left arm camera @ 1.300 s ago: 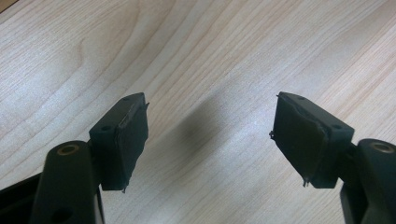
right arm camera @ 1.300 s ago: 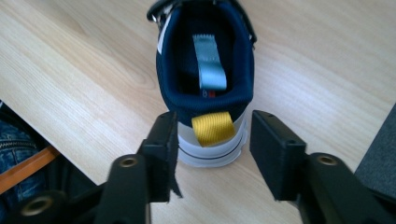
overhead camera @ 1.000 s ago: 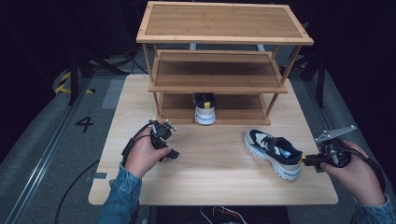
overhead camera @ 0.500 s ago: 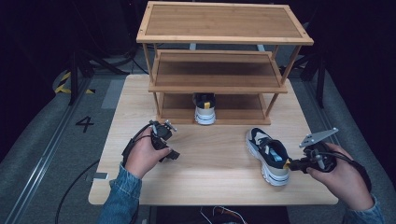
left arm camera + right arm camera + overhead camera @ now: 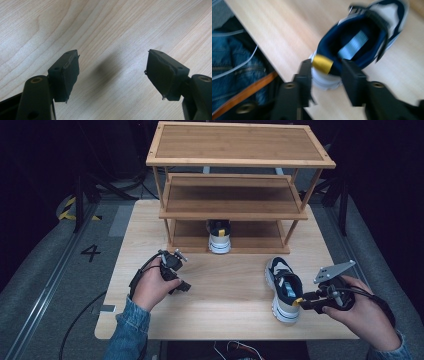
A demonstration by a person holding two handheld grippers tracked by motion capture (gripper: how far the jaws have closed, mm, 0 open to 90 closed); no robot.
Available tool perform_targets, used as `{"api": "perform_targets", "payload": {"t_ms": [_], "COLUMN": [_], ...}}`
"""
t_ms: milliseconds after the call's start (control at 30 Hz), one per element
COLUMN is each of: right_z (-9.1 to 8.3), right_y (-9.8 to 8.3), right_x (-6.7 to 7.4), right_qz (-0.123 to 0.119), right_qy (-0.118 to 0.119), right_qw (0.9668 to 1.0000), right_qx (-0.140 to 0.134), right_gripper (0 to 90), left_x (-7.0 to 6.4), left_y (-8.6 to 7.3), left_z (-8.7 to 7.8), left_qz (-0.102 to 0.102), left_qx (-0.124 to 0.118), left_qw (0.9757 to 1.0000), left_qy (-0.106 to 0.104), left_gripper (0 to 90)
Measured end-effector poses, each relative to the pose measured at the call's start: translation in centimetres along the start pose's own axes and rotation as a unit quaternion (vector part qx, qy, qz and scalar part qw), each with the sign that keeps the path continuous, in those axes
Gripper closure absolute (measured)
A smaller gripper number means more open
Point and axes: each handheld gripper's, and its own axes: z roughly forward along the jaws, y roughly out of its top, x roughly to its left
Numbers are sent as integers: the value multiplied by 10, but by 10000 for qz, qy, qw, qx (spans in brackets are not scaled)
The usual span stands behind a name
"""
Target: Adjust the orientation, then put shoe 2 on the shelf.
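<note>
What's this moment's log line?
left gripper open over table | right gripper jaws just opening, sneaker heel between | other sneaker on rack

High view: looks from above the person's side, forward and down, far enough to take in the whole table [image 5: 225, 285], the shoe rack [image 5: 240, 185] behind it and both hands.
Left gripper view: sits on the left gripper [image 5: 112, 75] and looks along its jaws, very near to the bare wood of the table [image 5: 100, 30].
Right gripper view: sits on the right gripper [image 5: 325, 75], looks down and forward along the jaws, near to the shoe [image 5: 362, 37] and the front edge of the table; a little blurred.
Shared, high and right gripper views: the shoe [image 5: 285, 287] and the wood around it.
Shared, high and left gripper views: the table top by the left gripper [image 5: 184, 286].
</note>
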Motion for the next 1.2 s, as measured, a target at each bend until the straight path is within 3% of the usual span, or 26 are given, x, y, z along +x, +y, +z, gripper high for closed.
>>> {"api": "perform_targets", "payload": {"t_ms": [100, 167, 600, 733, 833, 967, 1200], "right_z": [1, 8, 58, 67, 72, 75, 72], "right_y": [5, 8, 21, 22, 22, 23, 29], "right_x": [0, -1, 4, 4, 3, 2, -1], "right_qz": [-288, -323, -500, -532, -622, -558, -435], "right_qy": [-262, -215, 79, 112, 77, 276, 358], "right_qw": [9991, 9991, 9963, 9949, 9933, 9925, 9944], "right_qx": [-188, -164, 696, 847, 969, 1052, 891], "right_gripper": [536, 516, 513, 548, 635, 702, 708], "left_x": [0, 0, 5, 5, 6, 7, 9], "left_y": [-2, -4, -14, -15, -15, -16, -19], "left_z": [0, 0, -2, -3, -4, -5, -8], "left_qz": [-25, -57, -219, -251, -232, -255, -315], "left_qx": [17, 16, 61, 36, 46, 33, -3], "left_qw": [10000, 10000, 9997, 9997, 9997, 9997, 9995], "left_qy": [18, 21, 1, -23, -26, -7, 47], "left_gripper": [271, 271, 290, 295, 293, 293, 293]}}
